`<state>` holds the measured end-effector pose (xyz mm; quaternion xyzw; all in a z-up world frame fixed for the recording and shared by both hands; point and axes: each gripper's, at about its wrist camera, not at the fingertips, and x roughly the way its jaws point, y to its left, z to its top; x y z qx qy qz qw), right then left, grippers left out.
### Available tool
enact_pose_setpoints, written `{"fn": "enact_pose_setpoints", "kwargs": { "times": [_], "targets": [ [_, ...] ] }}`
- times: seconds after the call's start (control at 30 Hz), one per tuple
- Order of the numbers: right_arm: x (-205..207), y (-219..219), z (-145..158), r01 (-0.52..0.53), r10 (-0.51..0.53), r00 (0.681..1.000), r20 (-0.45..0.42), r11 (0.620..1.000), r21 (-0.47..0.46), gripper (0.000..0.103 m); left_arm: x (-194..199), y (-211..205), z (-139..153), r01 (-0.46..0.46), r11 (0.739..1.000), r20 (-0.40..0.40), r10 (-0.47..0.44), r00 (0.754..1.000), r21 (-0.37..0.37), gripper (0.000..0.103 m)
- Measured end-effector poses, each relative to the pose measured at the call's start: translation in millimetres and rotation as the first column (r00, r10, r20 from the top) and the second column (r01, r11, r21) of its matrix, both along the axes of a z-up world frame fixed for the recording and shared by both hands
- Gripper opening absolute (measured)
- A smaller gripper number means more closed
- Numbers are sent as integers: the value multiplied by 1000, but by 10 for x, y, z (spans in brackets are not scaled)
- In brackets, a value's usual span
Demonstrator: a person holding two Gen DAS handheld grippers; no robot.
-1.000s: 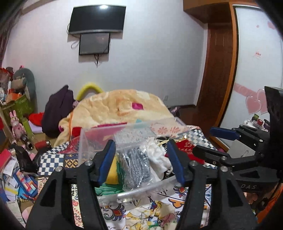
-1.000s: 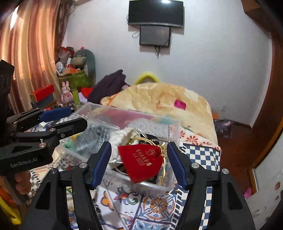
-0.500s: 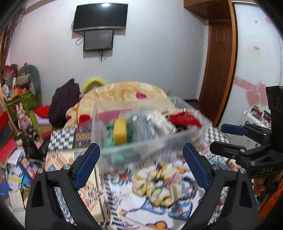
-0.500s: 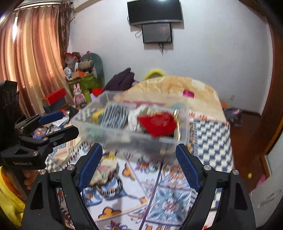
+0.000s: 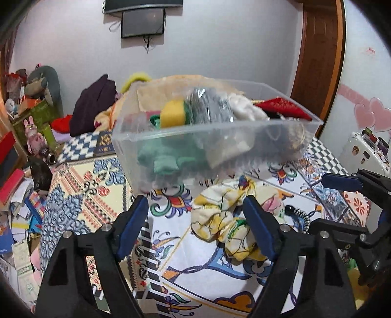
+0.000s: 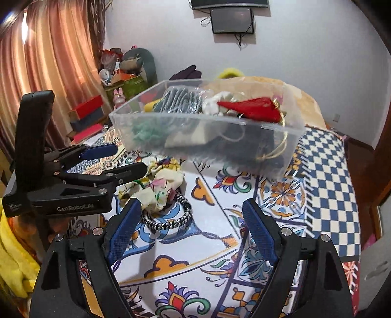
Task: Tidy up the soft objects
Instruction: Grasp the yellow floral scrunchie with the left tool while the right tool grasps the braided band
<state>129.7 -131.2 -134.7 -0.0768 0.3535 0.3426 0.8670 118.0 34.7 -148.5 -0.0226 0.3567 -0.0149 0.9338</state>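
Clear bin [image 5: 151,137], beyond both open jaws

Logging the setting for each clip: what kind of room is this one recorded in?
Most likely a home bedroom. The work surface looks like a bed with a patterned cover and a heaped blanket at its far end; plush toys sit piled by the curtain, and a screen hangs on the wall.

Clear glossy plastic bin [image 5: 171,137]; soft floral cloth [image 5: 227,220]; matt patterned bedcover [image 6: 220,256].
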Motion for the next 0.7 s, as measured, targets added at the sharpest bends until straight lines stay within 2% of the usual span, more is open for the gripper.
{"fn": "enact_pose_setpoints", "kwargs": {
  "times": [0.07,0.1,0.13,0.17,0.2,0.23,0.27,0.3,0.37,0.5,0.7],
  "targets": [
    [-4,30,-51,-6,6,1000,-14,1000,-8,81,40,-2,-69,13,1000,-36,-14,999,-20,67],
    [-5,49,-76,-11,11,1000,-19,1000,-18,77,55,0,-110,21,999,-53,-23,998,-35,61],
    [-7,75,-108,-16,15,1000,-20,999,-35,73,43,-8,-122,19,999,-46,-20,999,-31,62],
    [-12,102,-143,-18,17,1000,-18,998,-55,67,25,-17,-122,20,1000,-43,-21,999,-17,56],
    [-18,116,-177,-20,19,1000,-17,997,-71,64,12,-32,-130,25,1000,-37,-25,999,-7,44],
    [-28,121,-187,-17,17,1000,-1,997,-81,62,1,-33,-133,23,1000,-30,-22,999,3,40],
    [-36,125,-188,-15,16,1000,12,996,-92,59,4,-24,-147,17,1000,-27,-17,999,10,31],
    [-44,120,-186,-17,19,1000,15,996,-92,52,-6,-6,-146,19,1000,-24,-18,1000,4,24],
    [-31,94,-177,-16,17,1000,11,997,-80,44,-35,54,-141,15,1000,-19,-15,1000,-18,17],
    [20,3,-164,-3,3,1000,5,998,-64,33,-110,156,-135,-2,999,-7,2,1000,-36,15],
    [81,-152,-130,56,-57,998,-7,997,-60,33,-311,299,-100,-29,998,27,31,999,-56,12]
  ]
}}
